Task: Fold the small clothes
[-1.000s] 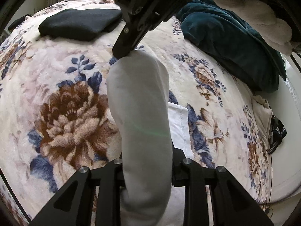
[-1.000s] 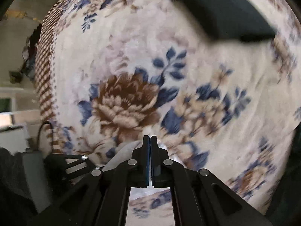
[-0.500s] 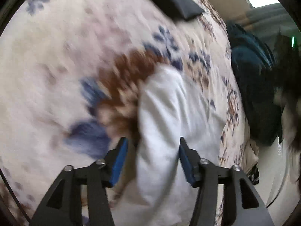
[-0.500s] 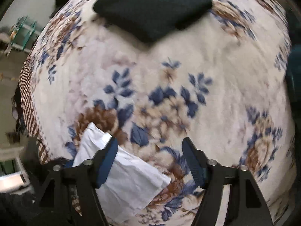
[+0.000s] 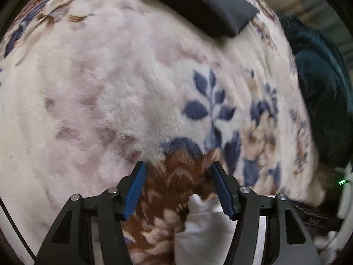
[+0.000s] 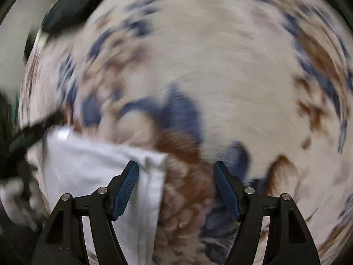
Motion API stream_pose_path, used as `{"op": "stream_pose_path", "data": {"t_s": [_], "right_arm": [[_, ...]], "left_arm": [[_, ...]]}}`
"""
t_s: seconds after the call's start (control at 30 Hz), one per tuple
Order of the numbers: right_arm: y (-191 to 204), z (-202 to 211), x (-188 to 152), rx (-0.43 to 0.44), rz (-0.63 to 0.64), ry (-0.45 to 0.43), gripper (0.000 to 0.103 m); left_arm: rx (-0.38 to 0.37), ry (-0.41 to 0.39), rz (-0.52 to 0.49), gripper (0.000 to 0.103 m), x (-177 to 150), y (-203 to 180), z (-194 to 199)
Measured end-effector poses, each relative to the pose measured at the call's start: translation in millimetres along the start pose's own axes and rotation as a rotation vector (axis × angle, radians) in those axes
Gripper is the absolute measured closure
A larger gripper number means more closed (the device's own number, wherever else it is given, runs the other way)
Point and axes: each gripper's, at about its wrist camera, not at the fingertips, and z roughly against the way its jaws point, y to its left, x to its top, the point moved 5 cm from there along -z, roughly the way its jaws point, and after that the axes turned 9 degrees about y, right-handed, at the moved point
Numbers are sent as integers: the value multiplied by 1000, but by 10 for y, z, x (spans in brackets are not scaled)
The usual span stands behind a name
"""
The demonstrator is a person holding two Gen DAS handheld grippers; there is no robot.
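Note:
A white garment [image 5: 198, 231] lies on the floral blanket [image 5: 110, 88], low between the left gripper's fingers. My left gripper [image 5: 177, 172] is open and empty, its tips past the cloth's upper edge. In the right wrist view the same white garment [image 6: 92, 161] lies flat at lower left, one corner under the left finger. My right gripper [image 6: 176, 172] is open and empty just above the blanket [image 6: 220, 66]. This view is motion-blurred.
A folded black garment [image 5: 198, 2] lies at the far side of the bed; it also shows in the right wrist view [image 6: 70, 6]. A dark teal blanket [image 5: 320, 92] is heaped at the right. The left gripper's arm [image 6: 33, 130] enters at left.
Both grippers were shut on the white garment a second ago; both have opened and let it drop onto the blanket. Both have swung over the bed.

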Motion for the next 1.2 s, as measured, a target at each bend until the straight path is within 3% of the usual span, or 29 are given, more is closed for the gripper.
{"op": "stream_pose_path", "data": {"t_s": [0.1,0.2,0.37,0.47,0.5,0.53,0.57,0.63,0.73,0.9,0.97,1.07,1.1,1.13,1.17,1.2], "right_arm": [[-175,101,-130,220,-106,-14,30],[-248,85,-354,386,-113,45,30],[-222,-133,-855,510,-77,152,30],[-112,-289,-999,563,-54,180,30],[-53,-365,-1010,587,-52,188,30],[8,-415,-1007,600,-45,186,30],[76,-471,-1001,603,-32,179,31],[190,-595,-1052,556,-8,175,72],[294,-672,-1163,533,-7,134,81],[236,-506,-1624,646,-214,10,85],[298,-523,-1890,657,-280,-20,84],[352,-619,-2077,597,-311,48,70],[355,-634,-2096,556,-292,92,60],[334,-597,-2101,510,-264,106,42],[307,-493,-2076,449,-224,85,31],[254,-345,-2041,388,-180,51,18]], "left_arm": [[-114,1,49,45,-173,72,249],[-247,10,155,44,-662,266,441],[-321,136,219,42,-1310,262,99],[-276,128,153,43,-1407,134,-84],[-259,115,126,49,-1397,98,-76],[-234,106,84,79,-1372,45,-64],[-235,116,30,84,-1335,-48,-66],[-183,121,-38,84,-1269,-141,-39],[-153,163,-111,85,-1186,-225,-7],[-114,220,-328,85,-836,-564,77],[-89,291,-418,81,-723,-715,-14],[25,286,-504,69,-675,-723,54],[41,262,-488,61,-660,-680,137],[34,218,-444,49,-646,-599,301],[23,181,-402,40,-621,-537,413],[13,134,-340,25,-633,-428,549]]}}
